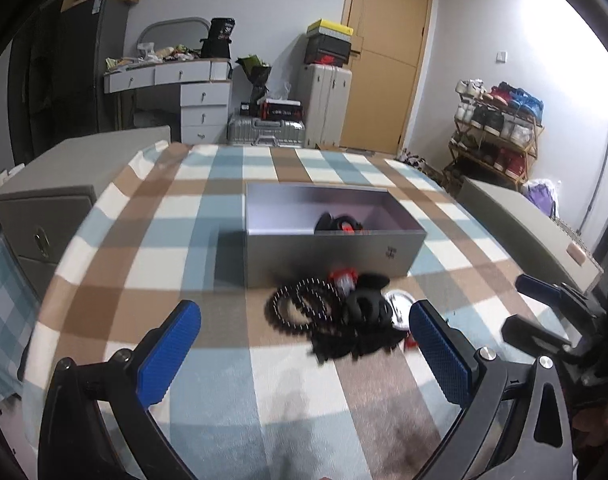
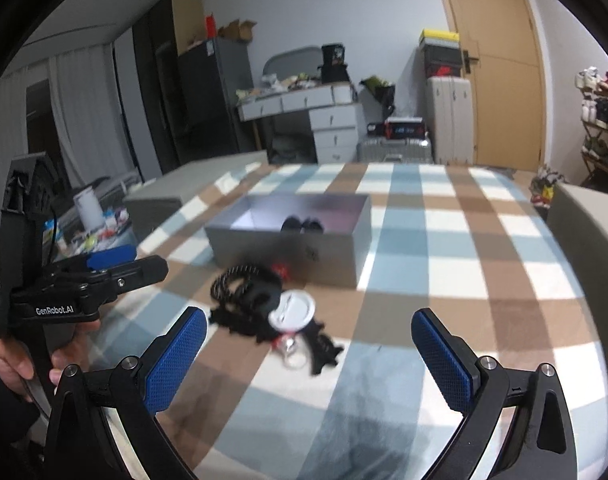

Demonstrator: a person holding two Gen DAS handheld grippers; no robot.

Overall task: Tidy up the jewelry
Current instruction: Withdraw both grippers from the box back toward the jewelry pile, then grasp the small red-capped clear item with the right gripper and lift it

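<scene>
Left gripper point(image 1: 304, 344): fingers point(image 1: 168, 352) spread wide, nothing between them, pointing down toward the jewelry pile point(image 1: 335, 312). Right gripper point(image 2: 309, 352): fingers point(image 2: 176, 356) likewise wide apart and empty, aimed at the same pile from the other side. The pile lies on the checked blanket point(image 1: 208, 380) of the bed, just in front of the grey box point(image 1: 327, 256); it holds a coiled black beaded strand point(image 1: 300, 304), black hair ties point(image 1: 363, 304), a red-and-white piece point(image 1: 343, 280) and a round silver item point(image 1: 399, 304), all tangled and touching. The box is open and already holds a few dark items with a red one point(image 1: 339, 224). Judgement: the step in hand is picking one piece out of the tangle; best to take an outlying item, such as the beaded strand at the pile's left edge, and close on it alone so neighbours do not drag along. Motion blur hides fine detail. Obstacles: the two grippers converge on one small pile and may crowd each other; the box's near wall must be cleared on transfer.
</scene>
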